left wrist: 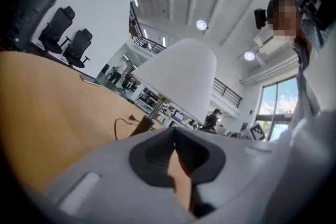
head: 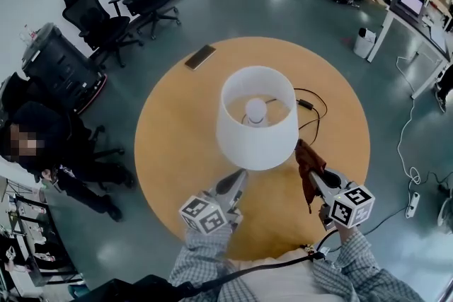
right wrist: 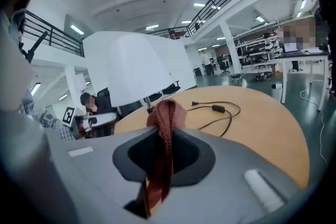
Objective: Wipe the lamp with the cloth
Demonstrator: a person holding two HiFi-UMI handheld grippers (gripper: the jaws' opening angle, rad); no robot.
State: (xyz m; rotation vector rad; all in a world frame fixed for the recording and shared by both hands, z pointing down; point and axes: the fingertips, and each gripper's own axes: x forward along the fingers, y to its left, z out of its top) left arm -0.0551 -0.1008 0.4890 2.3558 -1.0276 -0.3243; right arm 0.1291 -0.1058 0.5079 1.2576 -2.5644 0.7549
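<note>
Plaid sleeves point(head: 204, 258) fill the bottom edge of the head view, cut off by the frame. Each leads to a hand-held gripper over a round wooden table point(head: 163, 152). At centre frame stands the lamp point(head: 256, 127). Its white shade point(head: 244, 148) covers everything beneath it from above, and only the bulb point(head: 255, 109) shows through the open top. The left gripper view catches the stem point(left wrist: 156, 106) under the shade, though the foot is hard to make out behind the gripper's body. The left gripper point(head: 236, 180) reaches to the shade's lower rim with its tips partly lost beneath it, and whether it touches the lamp cannot be told. Its jaws are pressed together with nothing gripped. At the shade's lower right, the right gripper point(head: 312, 179) clamps narrowly on a rust-red cloth point(head: 308, 160). The cloth bunches above the pads and hangs below them, its tail cut off in the right gripper view. It sits just beside the shade's rim, and contact is unclear. A black cord point(head: 311, 106) loops across the table beyond the lamp.
</note>
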